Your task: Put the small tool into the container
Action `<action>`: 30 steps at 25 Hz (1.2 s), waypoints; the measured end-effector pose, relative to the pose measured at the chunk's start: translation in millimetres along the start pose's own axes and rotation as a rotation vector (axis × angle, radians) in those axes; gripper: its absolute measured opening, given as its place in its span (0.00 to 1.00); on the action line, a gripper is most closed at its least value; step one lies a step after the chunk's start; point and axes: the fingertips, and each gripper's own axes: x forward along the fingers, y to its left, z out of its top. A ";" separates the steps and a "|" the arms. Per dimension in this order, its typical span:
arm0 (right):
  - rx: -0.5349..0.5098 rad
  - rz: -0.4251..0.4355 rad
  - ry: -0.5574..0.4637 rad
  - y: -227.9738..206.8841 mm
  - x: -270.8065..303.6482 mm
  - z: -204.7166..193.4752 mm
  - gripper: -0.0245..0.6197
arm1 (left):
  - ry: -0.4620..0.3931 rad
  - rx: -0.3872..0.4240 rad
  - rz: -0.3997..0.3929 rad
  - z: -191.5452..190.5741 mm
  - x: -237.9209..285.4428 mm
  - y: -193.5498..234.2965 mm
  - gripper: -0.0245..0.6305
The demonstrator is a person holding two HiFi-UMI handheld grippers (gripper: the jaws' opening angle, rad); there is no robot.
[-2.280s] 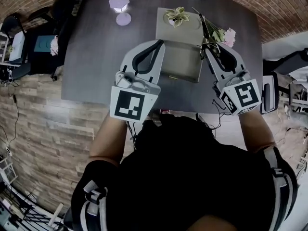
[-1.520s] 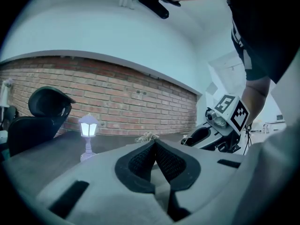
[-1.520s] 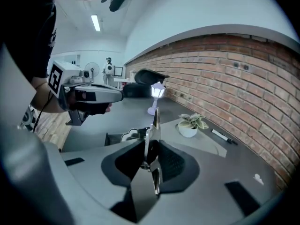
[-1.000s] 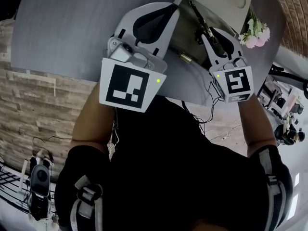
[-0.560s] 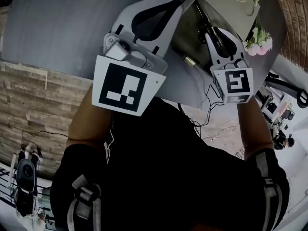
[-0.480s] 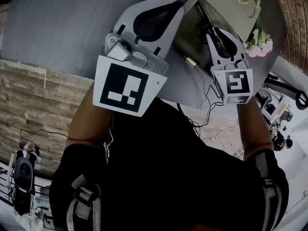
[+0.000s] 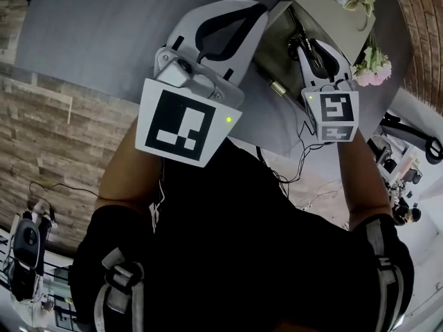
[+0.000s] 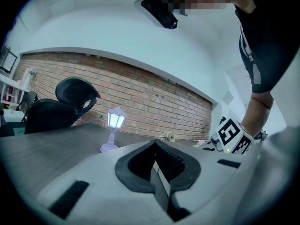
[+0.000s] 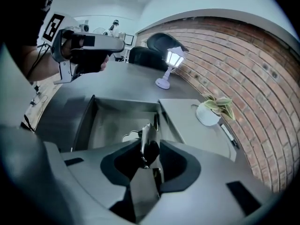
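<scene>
The container [image 9: 89, 122] is a grey box with its lid swung open, standing on the dark table [image 7: 104, 33]. My right gripper [image 9: 149, 145] points steeply down over the open compartment. A slim dark small tool [image 9: 146, 137] stands between its pads. Those jaws have just been opening a little, and the tool is still gripped between them. From the head, the right gripper [image 7: 313, 47] and the tool [image 7: 299, 28] hang above the container [image 7: 268, 47]. My left gripper [image 7: 261, 9] is held level at the box's left, shut and empty; its pads [image 8: 161, 159] meet.
A potted plant [image 9: 210, 112] sits on the open lid [image 9: 197, 130], with pink flowers [image 7: 370, 61] just beyond the box. A small lilac lamp [image 9: 165, 65] stands farther along the table. Black office chairs [image 8: 70, 102] and a brick wall [image 8: 154, 102] are behind.
My right gripper has kept over the open box with the tool, and its marker cube has turned slightly. The left gripper has drifted a little beside the box.
</scene>
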 end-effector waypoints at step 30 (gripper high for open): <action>0.334 -0.234 -0.495 -84.0 -182.8 82.3 0.08 | -0.096 0.207 -0.077 180.9 -30.4 -78.1 0.05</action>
